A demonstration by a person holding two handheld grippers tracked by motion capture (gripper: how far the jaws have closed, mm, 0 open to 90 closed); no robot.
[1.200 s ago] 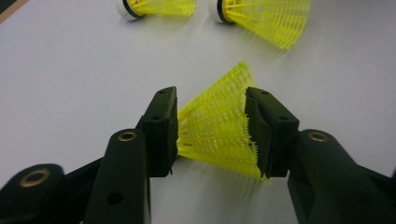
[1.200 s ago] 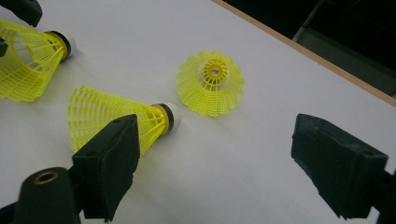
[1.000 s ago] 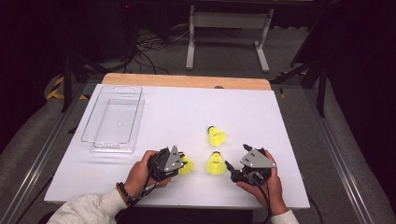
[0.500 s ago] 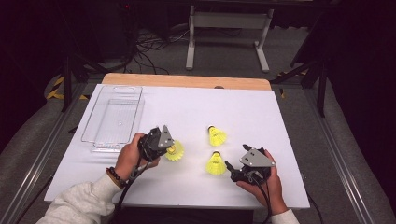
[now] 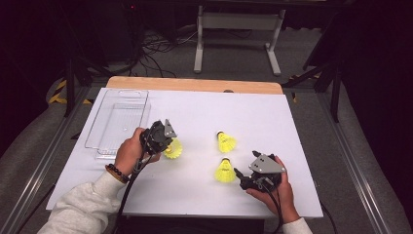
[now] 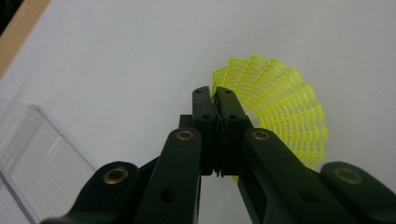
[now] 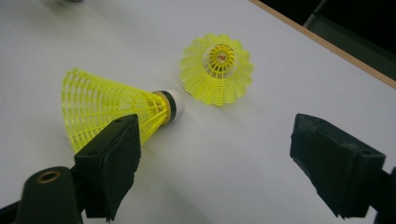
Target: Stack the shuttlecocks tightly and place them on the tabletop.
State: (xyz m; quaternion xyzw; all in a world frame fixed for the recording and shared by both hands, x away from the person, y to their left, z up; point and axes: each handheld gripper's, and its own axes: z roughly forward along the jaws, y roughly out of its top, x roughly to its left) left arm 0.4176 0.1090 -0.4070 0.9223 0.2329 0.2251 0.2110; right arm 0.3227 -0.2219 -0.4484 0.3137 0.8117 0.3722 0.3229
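My left gripper (image 5: pixel 168 144) is shut on the mesh skirt rim of a yellow shuttlecock (image 5: pixel 174 149) and holds it just above the white table, right of the clear tray. In the left gripper view the jaws (image 6: pixel 211 93) are pressed together with the skirt (image 6: pixel 280 112) fanning out to their right. My right gripper (image 5: pixel 239 174) stands open at the front right. A second shuttlecock (image 5: pixel 225 171) lies on its side beside its left jaw (image 7: pixel 112 109). The third shuttlecock (image 5: pixel 226 143) rests farther off (image 7: pixel 217 70).
A clear plastic tray (image 5: pixel 92 139) lies at the left of the white table top (image 5: pixel 272 126), and its corner shows in the left gripper view (image 6: pixel 32 154). A wooden strip (image 5: pixel 195 84) runs along the far edge. Metal rails flank the table.
My left hand has moved left and up toward the tray, carrying a shuttlecock away from the other two. The right hand and its open gripper have stayed where they were.
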